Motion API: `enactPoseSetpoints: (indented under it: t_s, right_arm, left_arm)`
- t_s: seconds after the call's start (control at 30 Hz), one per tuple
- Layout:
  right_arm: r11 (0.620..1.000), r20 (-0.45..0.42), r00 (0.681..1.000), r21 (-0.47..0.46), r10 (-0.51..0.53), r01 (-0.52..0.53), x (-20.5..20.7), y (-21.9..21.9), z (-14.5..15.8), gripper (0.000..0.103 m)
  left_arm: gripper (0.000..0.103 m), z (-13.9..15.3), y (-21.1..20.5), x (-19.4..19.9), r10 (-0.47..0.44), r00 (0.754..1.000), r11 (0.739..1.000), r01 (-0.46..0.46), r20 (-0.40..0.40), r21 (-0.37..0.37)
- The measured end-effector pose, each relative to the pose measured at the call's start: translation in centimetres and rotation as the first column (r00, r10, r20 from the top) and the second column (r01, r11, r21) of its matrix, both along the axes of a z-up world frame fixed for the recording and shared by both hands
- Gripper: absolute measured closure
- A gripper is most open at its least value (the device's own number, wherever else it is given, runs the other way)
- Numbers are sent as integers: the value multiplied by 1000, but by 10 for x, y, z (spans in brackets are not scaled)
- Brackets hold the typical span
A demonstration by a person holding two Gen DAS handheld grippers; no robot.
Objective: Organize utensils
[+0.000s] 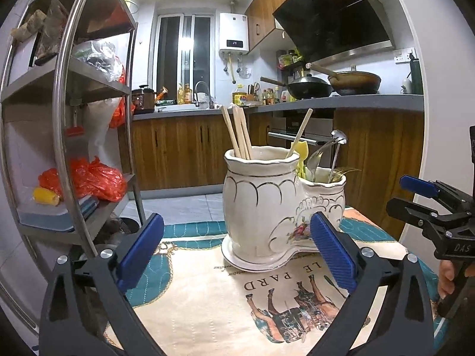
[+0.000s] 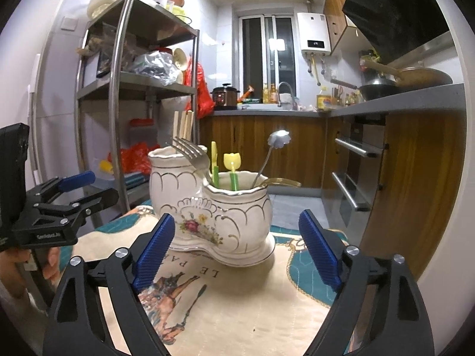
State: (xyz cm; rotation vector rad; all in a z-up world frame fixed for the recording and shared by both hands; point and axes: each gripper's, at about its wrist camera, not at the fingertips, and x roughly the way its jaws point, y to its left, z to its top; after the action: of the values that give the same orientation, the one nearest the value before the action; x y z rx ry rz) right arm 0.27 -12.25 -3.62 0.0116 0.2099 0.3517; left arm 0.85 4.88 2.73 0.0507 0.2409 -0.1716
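A white ceramic utensil holder (image 1: 258, 201) (image 2: 231, 207) with gold trim stands on a horse-print cloth (image 1: 207, 296) (image 2: 237, 296). Its tall pot holds wooden chopsticks (image 1: 237, 130) (image 2: 184, 124). Its short pot holds a silver fork (image 2: 190, 154), a flower-ended spoon (image 2: 279, 139) (image 1: 338, 138), yellow tulip picks (image 2: 231, 160) (image 1: 299, 151) and a gold fork (image 2: 282, 181). My left gripper (image 1: 237, 219) (image 2: 83, 190) is open just in front of the holder, nothing between its blue pads. My right gripper (image 2: 237, 219) (image 1: 415, 195) is open too, facing the short pot, empty.
A steel shelf rack (image 1: 68, 89) (image 2: 118, 89) with bags and boxes stands to the left of the table. A wooden cabinet with an oven (image 2: 353, 172) and a worktop with woks (image 1: 341, 101) lies to the right. A hand (image 1: 445, 276) (image 2: 17, 267) holds each gripper.
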Motion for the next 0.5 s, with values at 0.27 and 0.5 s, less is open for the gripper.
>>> enactPoseSetpoints:
  t_s: [0.27, 0.5]
  right_arm:
    - [1000, -1, 1000, -17, 0, 0, 1, 3, -1, 13]
    - [1000, -3, 1000, -12, -8, 8, 1, 3, -2, 13]
  left_arm:
    - [6, -1, -1, 0, -31, 999, 999, 30, -10, -9]
    - [6, -1, -2, 0, -25, 1000, 1000, 25, -9, -2]
